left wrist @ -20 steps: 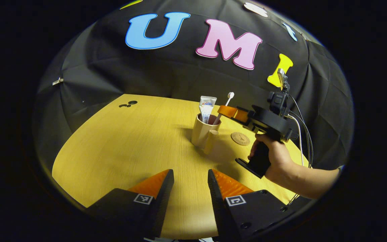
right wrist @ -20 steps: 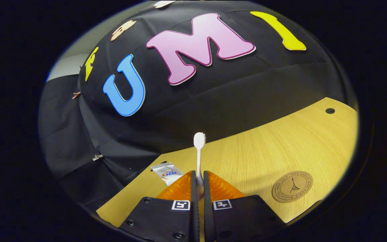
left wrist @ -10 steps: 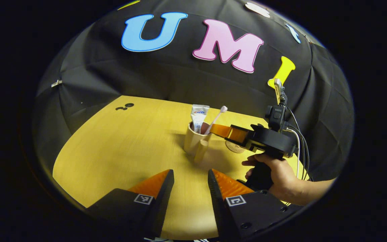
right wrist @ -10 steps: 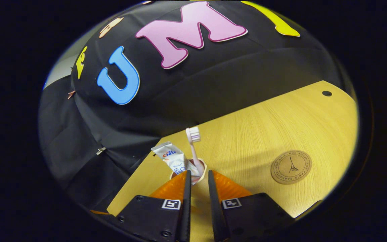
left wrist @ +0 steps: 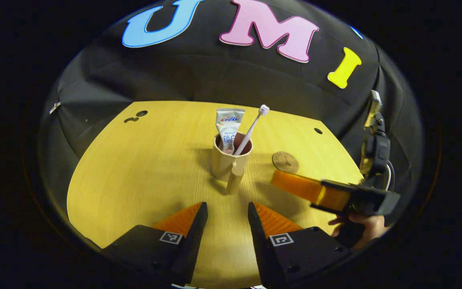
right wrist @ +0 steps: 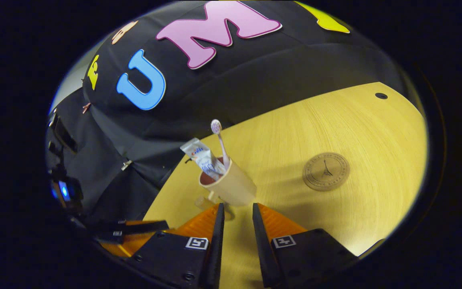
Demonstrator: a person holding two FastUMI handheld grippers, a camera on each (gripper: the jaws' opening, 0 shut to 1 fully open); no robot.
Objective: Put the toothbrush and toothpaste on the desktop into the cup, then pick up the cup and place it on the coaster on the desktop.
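So the left gripper (left wrist: 223, 212) is low over the near edge of the desktop (left wrist: 146, 168), fingers spread apart with nothing between them, just bare wood showing in the gap. Straight ahead of it, mid-table, sits the beige cup (left wrist: 226, 162), upright, with its stubby handle pointing back toward the gripper. Both bits are already in there: the toothpaste (left wrist: 227, 127) standing on the left side of the cup, and the toothbrush (left wrist: 251, 129) leaning out to the right, bristle head up. A bit further right is the round coaster (left wrist: 285, 161), flat on the wood, near the cup but not touching it, nothing on it.

Far right in the left gripper view you can see the right gripper (right wrist: 236, 212) with a hand (left wrist: 361, 226) on its grip. In the right gripper view its fingers are parted too, holding nothing, with the cup just beyond the tips and the coaster off to the right.
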